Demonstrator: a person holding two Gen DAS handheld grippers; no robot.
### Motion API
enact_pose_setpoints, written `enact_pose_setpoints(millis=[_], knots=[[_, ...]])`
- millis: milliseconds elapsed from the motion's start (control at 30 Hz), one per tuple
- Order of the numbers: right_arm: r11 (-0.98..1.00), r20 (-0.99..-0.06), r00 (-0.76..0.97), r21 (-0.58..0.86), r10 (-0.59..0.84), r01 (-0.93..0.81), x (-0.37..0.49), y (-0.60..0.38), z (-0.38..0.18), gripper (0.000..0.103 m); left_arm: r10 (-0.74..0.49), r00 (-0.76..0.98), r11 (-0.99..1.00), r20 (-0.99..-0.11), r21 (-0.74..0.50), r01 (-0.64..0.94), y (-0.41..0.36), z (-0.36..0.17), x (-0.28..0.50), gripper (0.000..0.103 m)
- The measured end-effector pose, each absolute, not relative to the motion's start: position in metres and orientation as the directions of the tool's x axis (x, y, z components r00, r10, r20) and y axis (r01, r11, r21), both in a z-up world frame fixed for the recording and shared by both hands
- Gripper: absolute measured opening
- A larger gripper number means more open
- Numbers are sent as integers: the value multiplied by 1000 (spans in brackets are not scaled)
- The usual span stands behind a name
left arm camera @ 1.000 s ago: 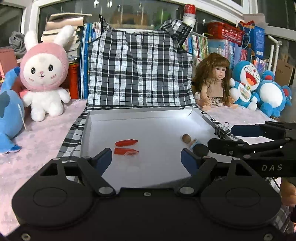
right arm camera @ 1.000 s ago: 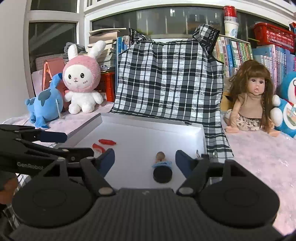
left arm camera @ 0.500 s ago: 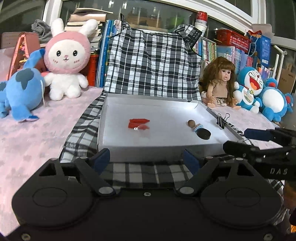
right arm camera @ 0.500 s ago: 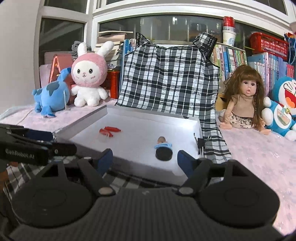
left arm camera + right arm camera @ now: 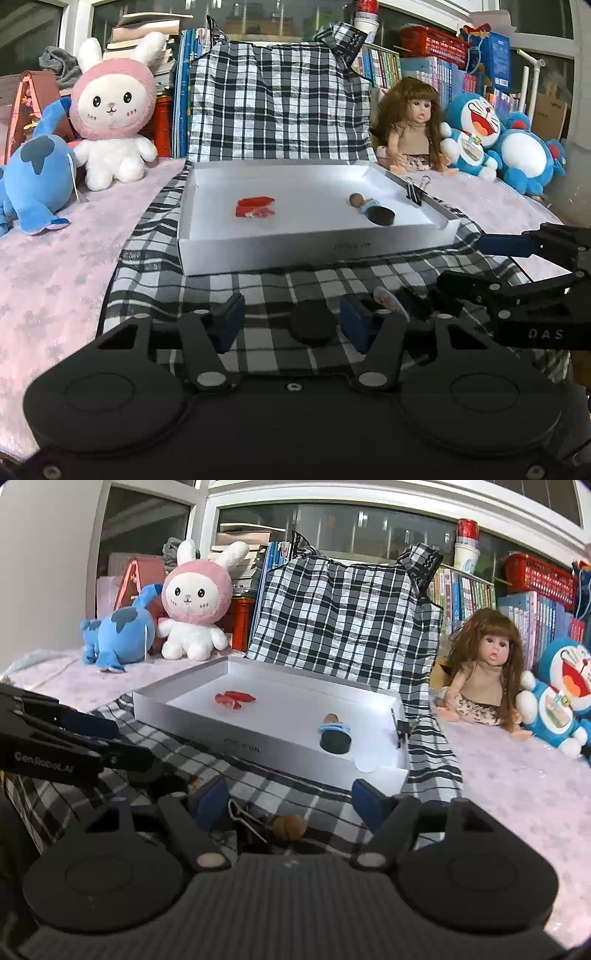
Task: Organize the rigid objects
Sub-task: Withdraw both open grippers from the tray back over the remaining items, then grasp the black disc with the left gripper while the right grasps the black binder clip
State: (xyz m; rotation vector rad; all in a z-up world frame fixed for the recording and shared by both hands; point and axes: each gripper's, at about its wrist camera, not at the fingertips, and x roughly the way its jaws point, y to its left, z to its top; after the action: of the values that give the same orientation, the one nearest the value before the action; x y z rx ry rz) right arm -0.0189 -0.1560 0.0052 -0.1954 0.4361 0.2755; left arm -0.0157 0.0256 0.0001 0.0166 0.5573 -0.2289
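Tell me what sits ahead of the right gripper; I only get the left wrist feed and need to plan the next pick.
Observer: A small brown ball lies on the plaid cloth between the right gripper's fingers, close to the camera.
Operator: Anything crowding it?
Observer: Yes, a wire-handled binder clip lies just beside it, on its left; I cannot tell whether they touch.
Operator: Is the right gripper holding anything?
Observer: No; its fingers are spread wide, with nothing clamped between the pads.
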Motion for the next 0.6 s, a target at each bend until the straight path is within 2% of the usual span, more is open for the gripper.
enact_pose_setpoints(millis=[200,333,600], knots=[[943,-473,854,-127,216,-308,-28,-160,1,63,-205,806,974,-555,-31,227,28,-3,-19,38],[945,-481,852,-128,207,-302,-34,-162,-1,46,-205,796,971,-569,-20,236,28,-5,-22,38],[936,-510,823,-91,249,-340,-40,-160,-3,41,-200,794,973,-574,-18,231,25,-11,-17,38]])
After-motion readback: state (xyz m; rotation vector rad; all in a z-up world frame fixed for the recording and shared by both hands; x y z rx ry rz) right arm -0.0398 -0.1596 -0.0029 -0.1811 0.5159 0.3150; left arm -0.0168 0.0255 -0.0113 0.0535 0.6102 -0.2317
